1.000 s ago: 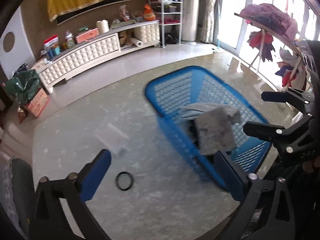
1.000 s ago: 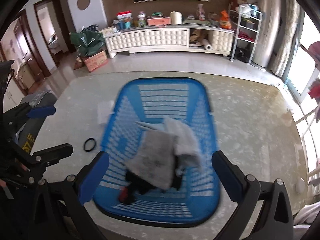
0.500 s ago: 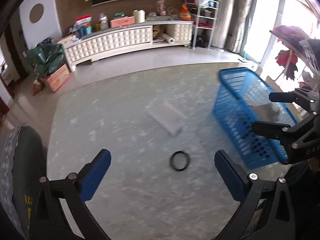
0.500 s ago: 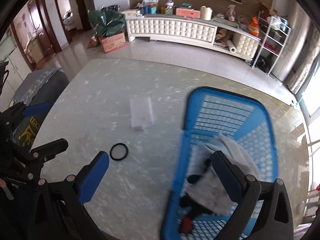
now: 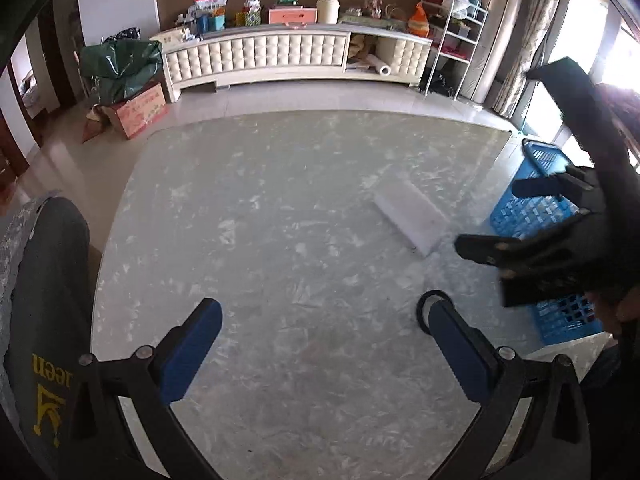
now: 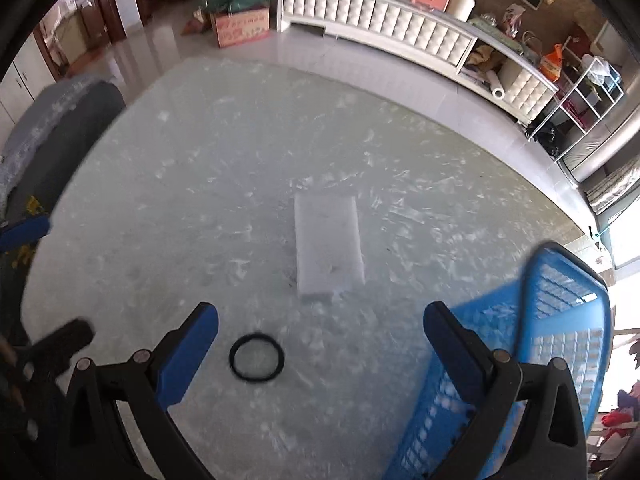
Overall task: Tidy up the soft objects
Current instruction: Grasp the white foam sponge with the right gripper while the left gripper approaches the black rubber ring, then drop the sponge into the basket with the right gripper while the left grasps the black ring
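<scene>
A blue plastic laundry basket (image 6: pixel 560 320) stands at the right edge of the marble table (image 6: pixel 200 184); it also shows in the left wrist view (image 5: pixel 536 208), partly hidden behind my right gripper's body. Its contents are out of sight. A flat white folded sheet (image 6: pixel 328 244) lies mid-table, also in the left wrist view (image 5: pixel 412 212). A black ring (image 6: pixel 257 357) lies in front of it, half hidden in the left wrist view (image 5: pixel 424 308). My left gripper (image 5: pixel 324 352) is open and empty over the table. My right gripper (image 6: pixel 320 344) is open and empty above the ring.
A grey chair back (image 5: pixel 44 280) stands at the table's left edge. Beyond the table are a long white cabinet (image 5: pixel 280 56), a cardboard box (image 5: pixel 140 108) with a green bag, and a wire shelf (image 5: pixel 456 40). Clothes hang at the far right.
Both views have swung left, away from the basket. The basket now sits at the right edge of each view, and the white sheet and the black ring lie nearer the centre.
</scene>
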